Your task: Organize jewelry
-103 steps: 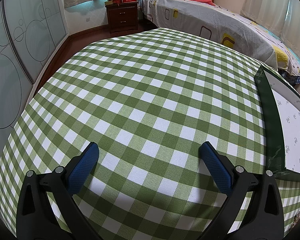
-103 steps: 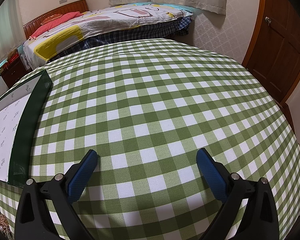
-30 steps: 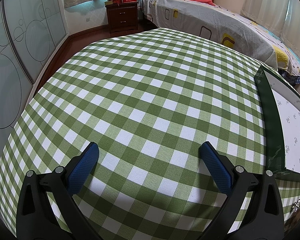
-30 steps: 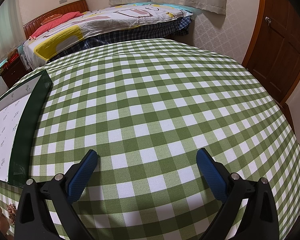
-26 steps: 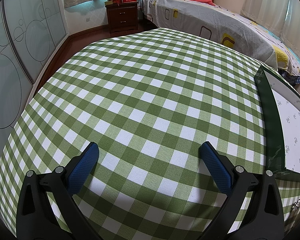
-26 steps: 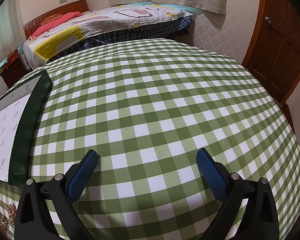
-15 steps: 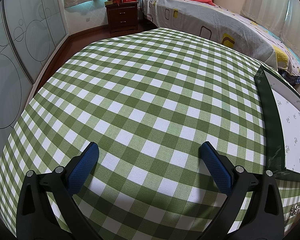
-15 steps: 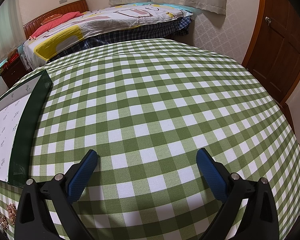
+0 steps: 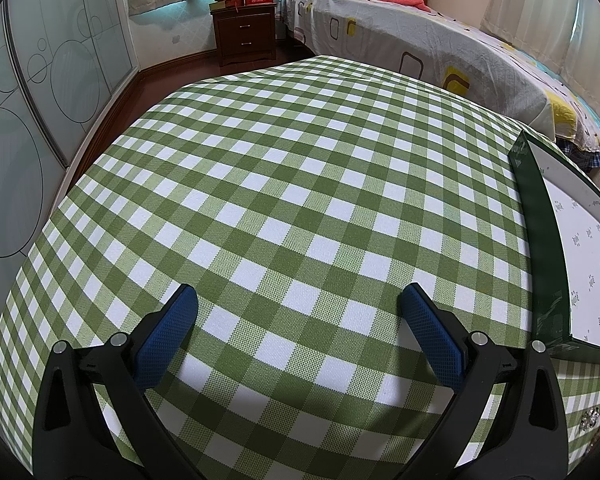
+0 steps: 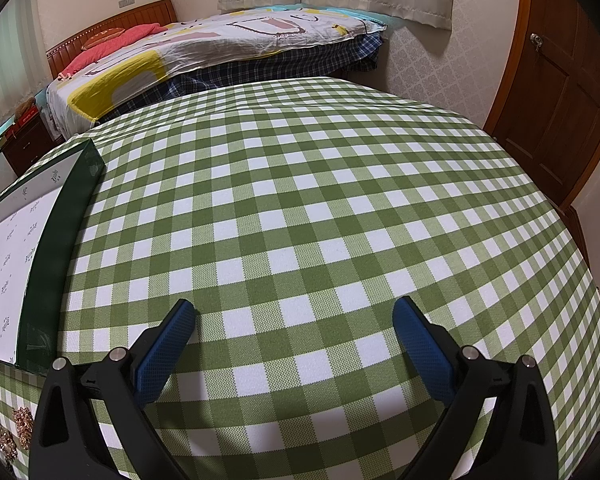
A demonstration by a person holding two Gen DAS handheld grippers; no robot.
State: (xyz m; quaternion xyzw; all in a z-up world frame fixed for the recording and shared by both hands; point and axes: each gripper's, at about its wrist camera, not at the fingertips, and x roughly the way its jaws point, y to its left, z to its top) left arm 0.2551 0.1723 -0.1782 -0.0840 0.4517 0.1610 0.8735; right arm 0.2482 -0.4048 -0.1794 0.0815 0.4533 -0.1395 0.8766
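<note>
Gold-toned jewelry pieces (image 10: 18,424) clustered at the near left corner of the right wrist view, lying on the green checked tablecloth (image 10: 300,220) just near of the dark green box (image 10: 54,248); details too small to make out. In the left wrist view, a small sparkly piece (image 9: 590,416) low at the near right edge, also on the cloth, just near of the same box (image 9: 538,248). Box lying flat, white patterned top, dark green side walls. Left gripper (image 9: 296,334) spread wide, blue pads (image 9: 166,336) apart, nothing between them, only cloth below. Right gripper (image 10: 294,342) likewise spread wide and empty, pads (image 10: 422,352) well apart, hovering over bare checks, well right of the box. Further out: a bed (image 10: 220,48) with a patterned cover beyond the far edge of the table, a dark wooden nightstand (image 9: 246,36) far left, frosted sliding doors (image 9: 40,100) along the left, a brown wooden door (image 10: 560,92) far right.
</note>
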